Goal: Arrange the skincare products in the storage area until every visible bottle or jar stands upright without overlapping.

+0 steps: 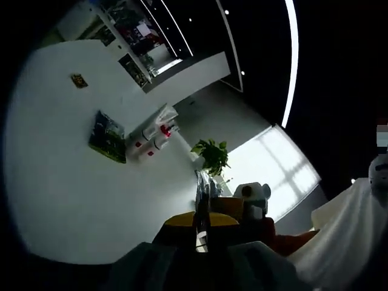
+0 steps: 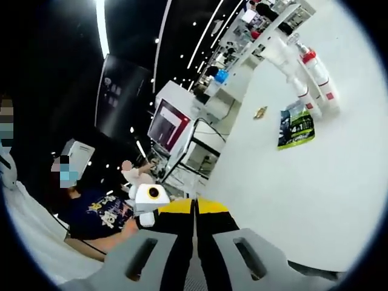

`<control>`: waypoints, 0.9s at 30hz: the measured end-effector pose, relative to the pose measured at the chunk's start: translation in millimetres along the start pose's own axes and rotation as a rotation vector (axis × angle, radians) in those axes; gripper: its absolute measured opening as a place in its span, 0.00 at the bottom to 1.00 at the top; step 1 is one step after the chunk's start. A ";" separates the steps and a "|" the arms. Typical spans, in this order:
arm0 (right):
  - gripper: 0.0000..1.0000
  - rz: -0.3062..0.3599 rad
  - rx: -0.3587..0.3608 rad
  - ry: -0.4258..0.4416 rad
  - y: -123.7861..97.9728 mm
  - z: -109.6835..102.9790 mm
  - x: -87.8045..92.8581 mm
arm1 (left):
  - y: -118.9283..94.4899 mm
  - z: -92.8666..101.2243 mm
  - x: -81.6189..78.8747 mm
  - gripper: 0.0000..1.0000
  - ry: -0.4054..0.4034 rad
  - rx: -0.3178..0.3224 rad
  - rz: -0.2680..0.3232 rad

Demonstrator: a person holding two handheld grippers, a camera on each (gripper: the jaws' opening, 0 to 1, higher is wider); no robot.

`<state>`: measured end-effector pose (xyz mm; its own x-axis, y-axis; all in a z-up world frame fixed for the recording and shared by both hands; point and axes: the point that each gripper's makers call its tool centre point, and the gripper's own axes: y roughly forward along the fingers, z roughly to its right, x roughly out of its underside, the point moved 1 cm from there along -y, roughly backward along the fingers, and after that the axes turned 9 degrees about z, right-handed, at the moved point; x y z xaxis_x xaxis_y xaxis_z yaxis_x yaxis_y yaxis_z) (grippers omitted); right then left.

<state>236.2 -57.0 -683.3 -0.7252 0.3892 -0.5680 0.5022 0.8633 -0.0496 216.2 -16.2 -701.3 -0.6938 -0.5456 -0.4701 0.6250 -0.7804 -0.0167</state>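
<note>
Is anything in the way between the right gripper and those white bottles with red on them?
Nothing visible blocks the way. In the right gripper view, bare white table lies between the right gripper, its jaws together, and the bottles. A green packet lies just short of the bottles, slightly to one side.

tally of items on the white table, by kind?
White bottles with red caps or labels: 3, as far as the right gripper view shows
Green flat packet: 1
Small brown item: 1
Total: 5
</note>
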 end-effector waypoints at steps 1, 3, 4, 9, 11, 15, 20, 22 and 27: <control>0.00 0.000 0.001 0.000 -0.1 0.4 -0.3 | 0.3 0.3 -0.3 0.04 0.001 0.001 0.001; 0.00 0.001 0.003 0.007 -1.0 2.6 -1.3 | 0.8 1.0 -1.7 0.04 0.004 0.008 0.007; 0.00 0.003 0.003 0.009 -1.5 3.4 -1.8 | 0.9 1.4 -3.1 0.04 0.006 0.012 0.015; 0.00 -0.014 -0.028 0.050 -0.3 0.6 -0.3 | 0.9 10.9 -16.3 0.06 -0.021 0.080 0.098; 0.00 -0.028 -0.035 0.052 1.0 -1.0 2.8 | 1.4 8.5 -17.0 0.04 -0.022 0.065 0.099; 0.00 -0.017 -0.040 0.048 6.0 -1.6 4.5 | -1.1 4.6 -20.6 0.01 -0.043 0.049 0.127; 0.07 -0.024 -0.062 0.046 11.5 -5.5 6.6 | 0.7 8.2 -22.9 0.01 -0.086 0.061 0.152; 0.05 -0.051 -0.068 0.042 12.1 -8.3 11.6 | 2.6 9.0 -21.2 0.01 -0.089 0.068 0.143; 0.00 -0.055 -0.060 0.037 10.0 -6.6 9.5 | 2.6 6.6 -18.9 0.01 -0.099 0.060 0.132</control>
<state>231.2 -42.6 -683.8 -0.7686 0.3510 -0.5349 0.4323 0.9012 -0.0299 228.6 -10.0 -686.6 -0.6412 -0.6694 -0.3751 0.6923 -0.7155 0.0934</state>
